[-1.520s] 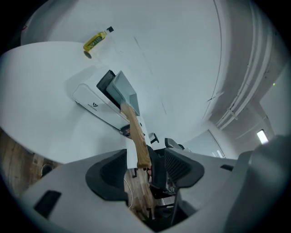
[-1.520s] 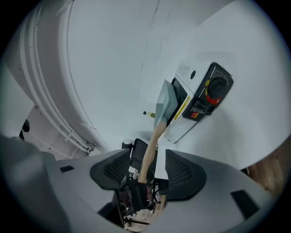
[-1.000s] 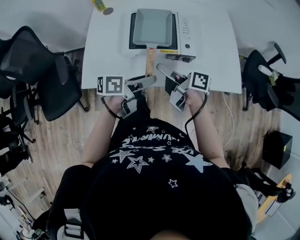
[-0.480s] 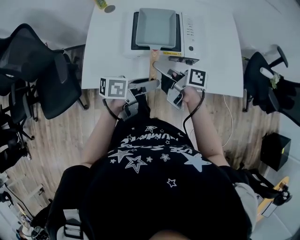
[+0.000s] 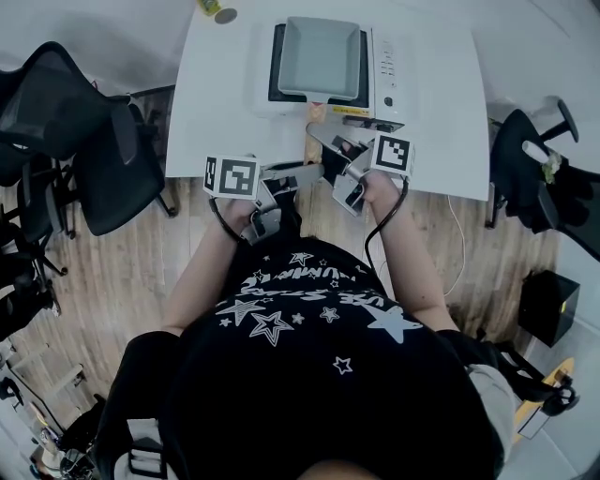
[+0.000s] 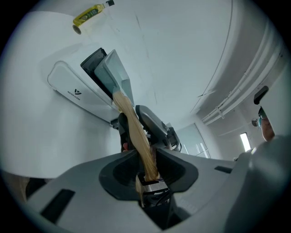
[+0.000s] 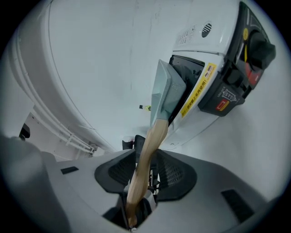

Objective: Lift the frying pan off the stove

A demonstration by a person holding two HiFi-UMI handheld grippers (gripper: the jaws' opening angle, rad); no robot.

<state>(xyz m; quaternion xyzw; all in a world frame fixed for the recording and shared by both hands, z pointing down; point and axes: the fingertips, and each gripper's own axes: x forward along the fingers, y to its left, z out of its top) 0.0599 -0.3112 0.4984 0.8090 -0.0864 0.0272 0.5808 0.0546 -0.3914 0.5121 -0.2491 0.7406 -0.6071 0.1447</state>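
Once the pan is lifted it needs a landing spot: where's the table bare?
Bare table flanks the stove: left, out to the edge and back to the bottle; right, out to the edge. Crowded: the near middle, where the left gripper and right gripper, fingers just closing, clamp the pan's handle.

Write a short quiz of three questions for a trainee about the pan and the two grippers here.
1. True or false: the frying pan rests on the stove.
2. What do the left gripper and the right gripper hold? A) nothing B) the wooden handle C) a spoon
3. Fill in: the yellow bottle lies on the ____.
Key: 1 true; 2 B, their jaws have just been closing on it; 3 table.
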